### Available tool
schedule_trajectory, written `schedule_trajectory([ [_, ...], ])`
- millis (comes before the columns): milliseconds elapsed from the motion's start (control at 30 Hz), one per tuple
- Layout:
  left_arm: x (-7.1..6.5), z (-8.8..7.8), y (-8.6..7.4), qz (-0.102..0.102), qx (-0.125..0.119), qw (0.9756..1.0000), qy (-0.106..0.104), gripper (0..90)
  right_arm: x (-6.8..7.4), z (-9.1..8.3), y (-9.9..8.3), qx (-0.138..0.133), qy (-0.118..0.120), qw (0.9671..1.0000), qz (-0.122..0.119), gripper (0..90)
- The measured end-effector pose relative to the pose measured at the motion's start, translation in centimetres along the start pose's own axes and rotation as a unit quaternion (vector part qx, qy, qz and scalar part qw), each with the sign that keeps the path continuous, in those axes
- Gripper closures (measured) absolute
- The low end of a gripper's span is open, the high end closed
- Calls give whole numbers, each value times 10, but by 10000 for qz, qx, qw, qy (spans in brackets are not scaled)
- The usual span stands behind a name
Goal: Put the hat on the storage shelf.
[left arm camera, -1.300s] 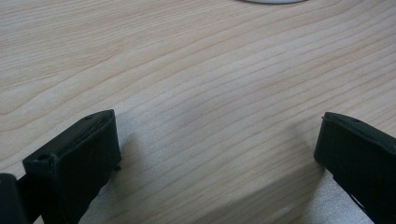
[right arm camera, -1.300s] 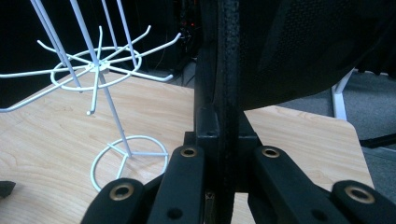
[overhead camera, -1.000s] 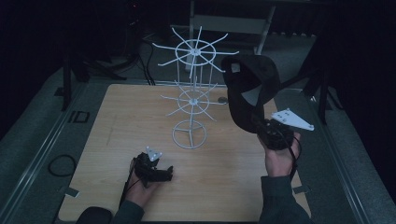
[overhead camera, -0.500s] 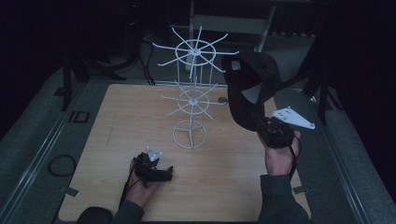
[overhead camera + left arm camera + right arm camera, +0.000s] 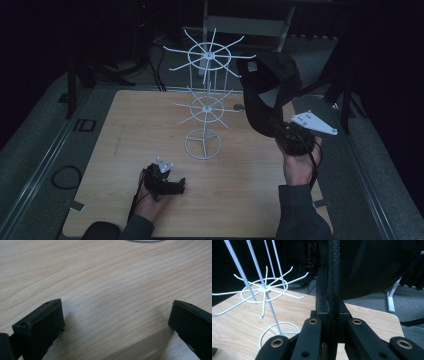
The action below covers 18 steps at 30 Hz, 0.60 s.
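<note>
There is one black cap point(image 5: 270, 80), right of centre in the upper half of the high view, and one white wire rack point(image 5: 205, 107) with two tiers of arms at centre. The right gripper point(image 5: 280, 131) is closed tightly on the cap's edge and holds it raised beside the rack's upper arms. The left gripper point(image 5: 172, 186), at lower left on the wooden table point(image 5: 125, 135), has its jaws wide apart and holds nothing.

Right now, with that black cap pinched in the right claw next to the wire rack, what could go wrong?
1. The right claw pinches only a thin edge of the black cap, so the cap could slip or twist free while it is being hung.
2. The white wire rack is tall on a small ring base; a nudge against its upper spokes might tip it.
3. The left claw rests open on the table, away from the rack, so nothing steadies it.
</note>
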<state>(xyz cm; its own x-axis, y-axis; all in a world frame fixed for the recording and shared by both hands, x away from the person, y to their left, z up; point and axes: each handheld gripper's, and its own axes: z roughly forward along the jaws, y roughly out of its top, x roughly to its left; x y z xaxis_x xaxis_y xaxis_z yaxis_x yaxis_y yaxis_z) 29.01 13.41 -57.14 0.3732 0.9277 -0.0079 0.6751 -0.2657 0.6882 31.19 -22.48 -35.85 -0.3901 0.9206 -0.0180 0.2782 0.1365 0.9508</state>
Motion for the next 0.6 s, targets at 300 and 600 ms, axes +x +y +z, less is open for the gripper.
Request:
schedule_trajectory([
  [300, 0, 0, 0, -8, 3, 10000, 0, 2, 1, 0, 5, -37, -31, 10000, -38, 865],
  [600, 0, 0, 0, -2, 2, 10000, 1, 2, 1, -1, 11, -101, -74, 9999, -60, 865],
])
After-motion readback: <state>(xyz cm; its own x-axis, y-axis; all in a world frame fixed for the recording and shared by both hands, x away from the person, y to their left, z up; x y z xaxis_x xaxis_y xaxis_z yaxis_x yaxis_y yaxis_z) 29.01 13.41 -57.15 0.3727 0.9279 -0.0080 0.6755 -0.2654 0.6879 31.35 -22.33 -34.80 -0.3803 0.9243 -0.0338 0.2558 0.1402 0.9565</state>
